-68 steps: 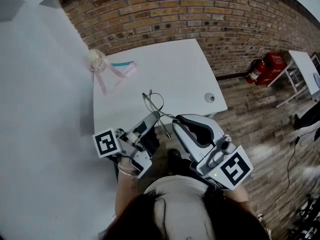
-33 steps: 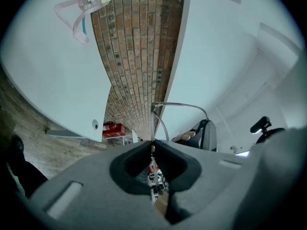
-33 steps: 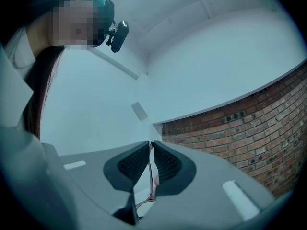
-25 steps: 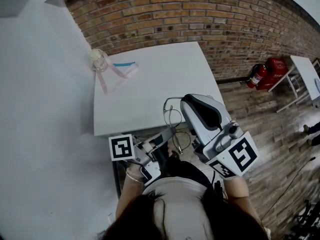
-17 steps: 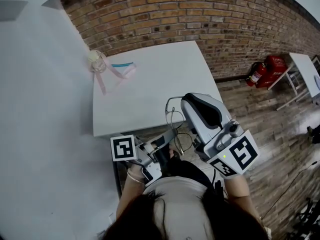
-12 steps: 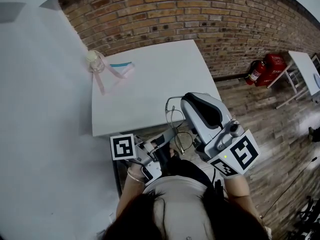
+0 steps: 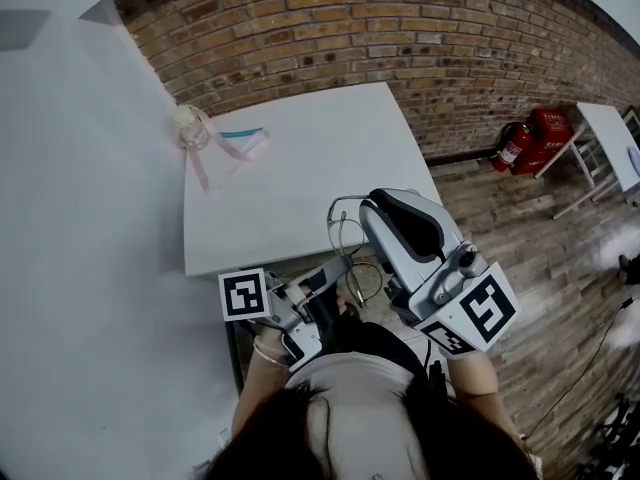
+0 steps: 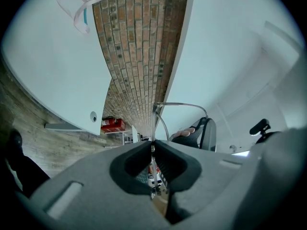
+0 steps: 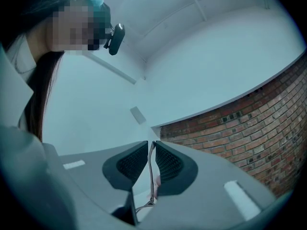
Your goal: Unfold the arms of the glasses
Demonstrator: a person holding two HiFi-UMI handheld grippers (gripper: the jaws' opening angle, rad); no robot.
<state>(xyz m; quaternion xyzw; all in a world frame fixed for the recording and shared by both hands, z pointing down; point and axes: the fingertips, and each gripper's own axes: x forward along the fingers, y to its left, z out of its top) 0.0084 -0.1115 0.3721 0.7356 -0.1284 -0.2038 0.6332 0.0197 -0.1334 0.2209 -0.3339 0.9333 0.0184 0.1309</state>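
The thin wire-framed glasses [image 7: 349, 240] hang in the air between my two grippers, just off the near edge of the white table [image 7: 300, 158]. My left gripper [image 7: 338, 262] comes in from the lower left and is shut on the frame; in the left gripper view [image 8: 153, 145] a wire arm [image 8: 181, 104] curves out past the jaws. My right gripper [image 7: 366, 206] is raised at the right, shut on a thin arm of the glasses [image 9: 151, 174] that runs between its ribbed pads [image 9: 168, 164].
A small glass jar with a pink ribbon [image 7: 191, 128] stands at the table's far left corner. A brick wall [image 7: 400, 28] runs behind the table. Red fire extinguishers [image 7: 530, 136] sit on the wooden floor at the right, beside another white table [image 7: 610, 133].
Since 2.7 s ago both grippers have drawn the glasses back off the table toward the person, and the right gripper has risen. Over the last second almost nothing has moved.
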